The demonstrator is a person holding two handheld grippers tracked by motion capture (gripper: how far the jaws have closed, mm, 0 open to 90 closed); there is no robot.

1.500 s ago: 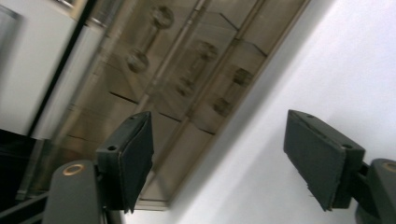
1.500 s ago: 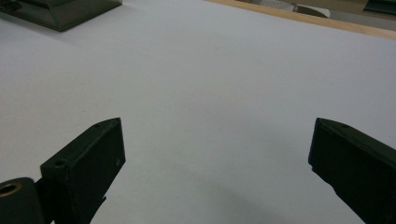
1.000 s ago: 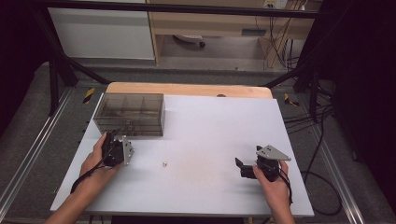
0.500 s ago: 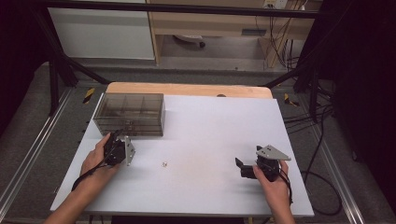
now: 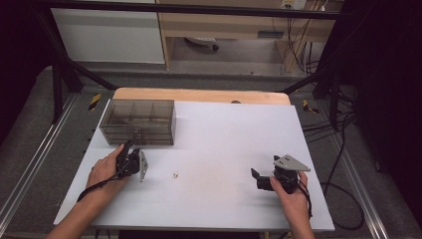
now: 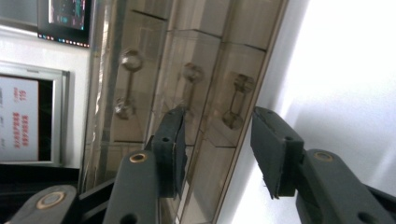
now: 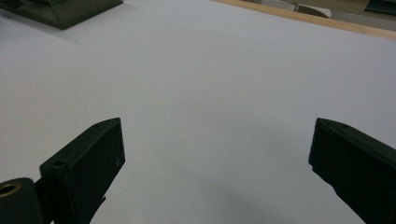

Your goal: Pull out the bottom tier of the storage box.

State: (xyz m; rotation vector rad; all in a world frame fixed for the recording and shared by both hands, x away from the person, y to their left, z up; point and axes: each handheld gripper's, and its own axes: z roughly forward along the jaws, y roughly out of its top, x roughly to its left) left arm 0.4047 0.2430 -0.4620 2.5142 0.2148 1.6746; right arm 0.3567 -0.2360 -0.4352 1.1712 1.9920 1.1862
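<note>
Against the drawer box (image 6: pixel 187 93) my left gripper (image 6: pixel 219 149) has been narrowing around a handle (image 6: pixel 233 100), not yet pinching; my right gripper (image 7: pixel 215 154) rests wide.

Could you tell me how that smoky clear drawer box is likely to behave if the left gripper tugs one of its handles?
The drawer box looks like thin, rigid plastic, so probably light. It stands free on the smooth white table, so it may slide toward the left gripper rather than open. The small drawer handle gives little surface, so the grip could slip.
</note>
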